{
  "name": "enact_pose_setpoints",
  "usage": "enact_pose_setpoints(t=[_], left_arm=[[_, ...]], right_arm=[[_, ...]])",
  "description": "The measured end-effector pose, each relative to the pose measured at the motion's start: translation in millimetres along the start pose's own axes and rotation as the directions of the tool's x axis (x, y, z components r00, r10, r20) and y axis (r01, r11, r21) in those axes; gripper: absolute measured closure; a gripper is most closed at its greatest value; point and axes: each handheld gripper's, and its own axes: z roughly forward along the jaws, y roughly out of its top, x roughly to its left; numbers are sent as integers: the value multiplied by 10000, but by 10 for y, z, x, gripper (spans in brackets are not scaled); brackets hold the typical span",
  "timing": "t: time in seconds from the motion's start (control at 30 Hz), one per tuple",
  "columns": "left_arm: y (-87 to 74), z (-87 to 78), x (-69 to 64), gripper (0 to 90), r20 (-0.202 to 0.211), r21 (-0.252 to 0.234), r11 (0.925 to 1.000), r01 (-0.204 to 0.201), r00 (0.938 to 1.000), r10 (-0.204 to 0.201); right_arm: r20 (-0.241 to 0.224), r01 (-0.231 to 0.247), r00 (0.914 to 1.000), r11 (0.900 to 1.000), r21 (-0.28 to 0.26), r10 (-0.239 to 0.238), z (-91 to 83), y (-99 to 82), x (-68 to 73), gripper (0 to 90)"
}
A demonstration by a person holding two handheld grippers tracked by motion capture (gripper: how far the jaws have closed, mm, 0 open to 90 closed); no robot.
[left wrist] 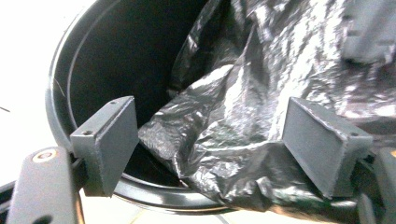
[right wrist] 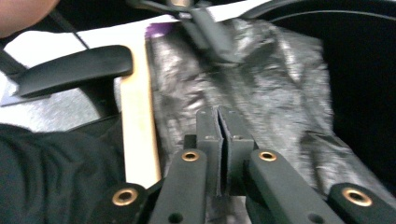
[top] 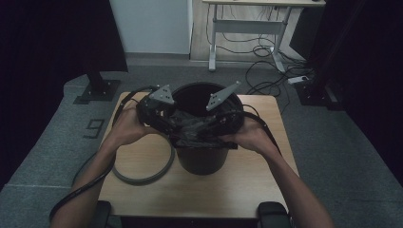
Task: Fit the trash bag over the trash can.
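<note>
A black bin (top: 202, 156) stands at the centre of the worktop (top: 237, 185). A crumpled black bag (top: 195, 126) lies across the bin's near rim. The left gripper (top: 159, 111) is at the bin's left rim, the right gripper (top: 223, 114) at its right rim, both against the bag. A grey ring (top: 142, 178) lies flat just left of the bin.

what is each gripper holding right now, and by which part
Right gripper: shut on the bag's near edge. Left gripper: open around bag folds at the bin rim, holding nothing.
</note>
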Motion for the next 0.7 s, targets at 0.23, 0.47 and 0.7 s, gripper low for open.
enact_pose_setpoints(t=[0.23,0.47,0.7], left_arm=[[13,-76,-76,197,630,-182,9995,-264,9976,275],[-116,-35,-74,228,800,-283,9996,-17,9968,40],[-93,-92,-88,237,855,-478,9986,-223,9960,263]], right_arm=[[-586,-242,9980,9991,-353,221,19,42,-55,657],[-676,214,9975,9994,284,-195,107,17,39,724],[-701,191,9973,9997,-178,-203,13,51,21,873]])
